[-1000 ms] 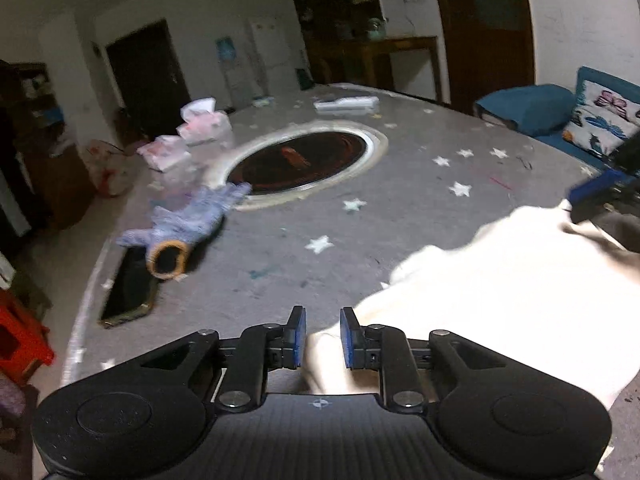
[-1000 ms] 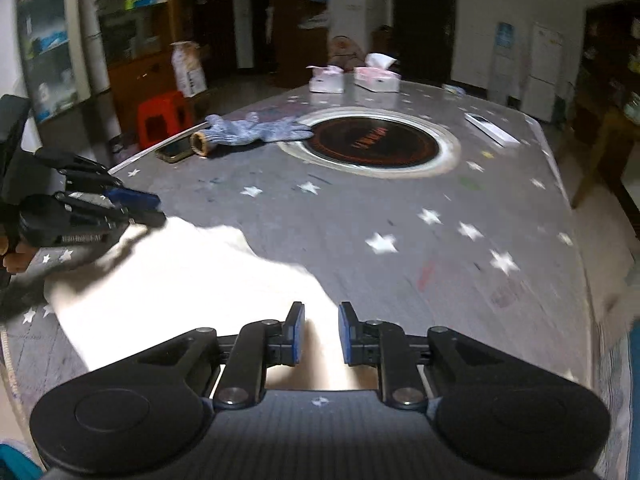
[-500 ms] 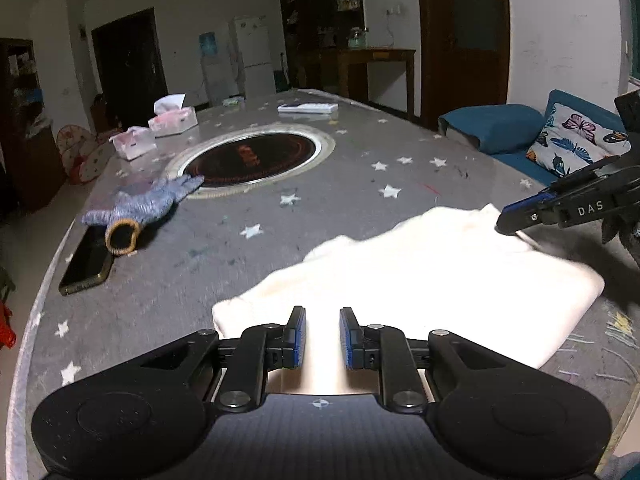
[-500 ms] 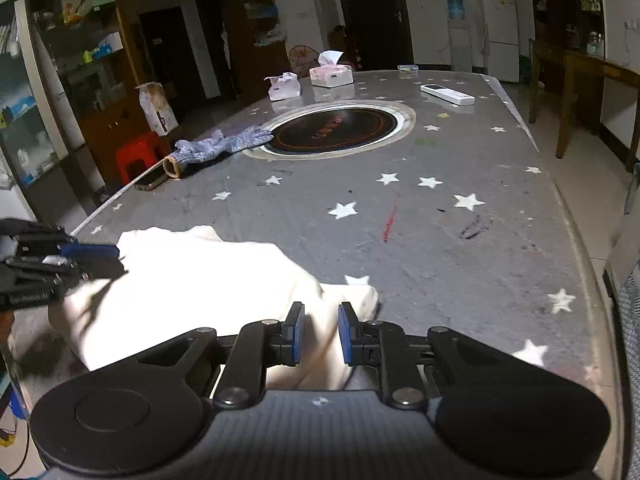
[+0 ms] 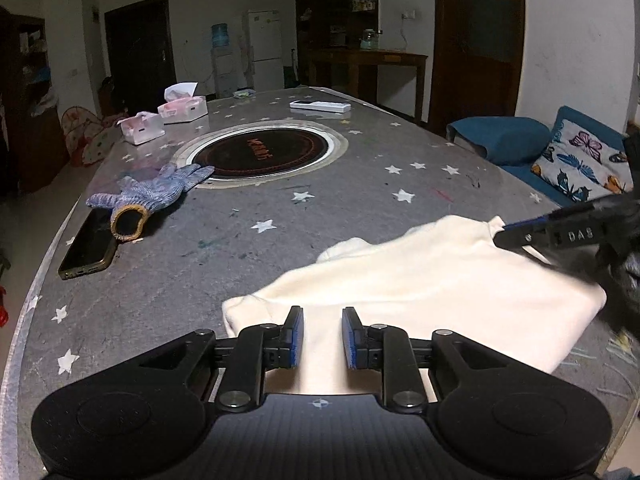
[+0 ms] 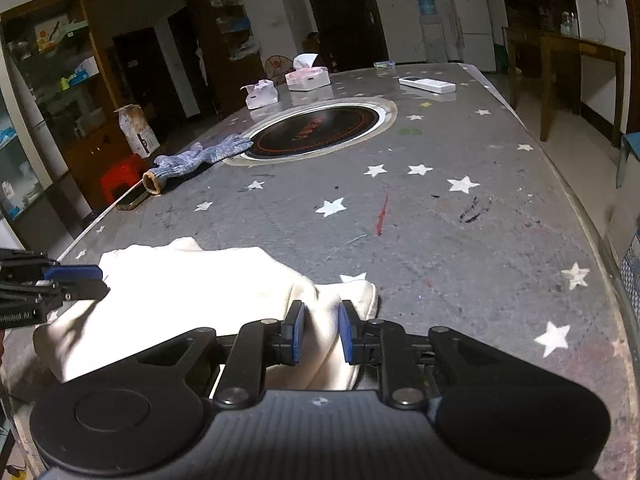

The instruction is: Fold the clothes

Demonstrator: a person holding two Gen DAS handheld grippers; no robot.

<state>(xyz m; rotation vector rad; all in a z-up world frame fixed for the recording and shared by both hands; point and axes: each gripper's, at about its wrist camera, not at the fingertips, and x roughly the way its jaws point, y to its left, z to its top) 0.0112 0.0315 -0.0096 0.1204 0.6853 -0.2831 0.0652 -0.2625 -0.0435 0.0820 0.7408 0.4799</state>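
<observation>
lying at lower centre: cream garment (image 5: 420, 280), spread on the grey starred table (image 5: 360, 184).
left gripper (image 5: 322, 336): parted slightly, cloth seen between the pads, grip unclear.
right gripper (image 6: 320, 334): parted slightly, a fold bunched between the pads.

A lived-in home is shown, most likely a dining and living room. A large grey worktop (image 5: 360, 208) printed with white stars is seen, with a round cooking plate (image 5: 262, 150) set into its middle. Tissue boxes (image 5: 183, 109), a remote control (image 5: 320, 106), a phone (image 5: 86, 250) and a knitted glove (image 5: 154, 192) are left on it. A white fridge (image 5: 263, 54) and a water dispenser (image 5: 220, 62) are placed by the far wall, a blue sofa (image 5: 520, 148) with a butterfly cushion (image 5: 580, 164) to one side, and glass-fronted cabinets (image 6: 52, 92) along another.
</observation>
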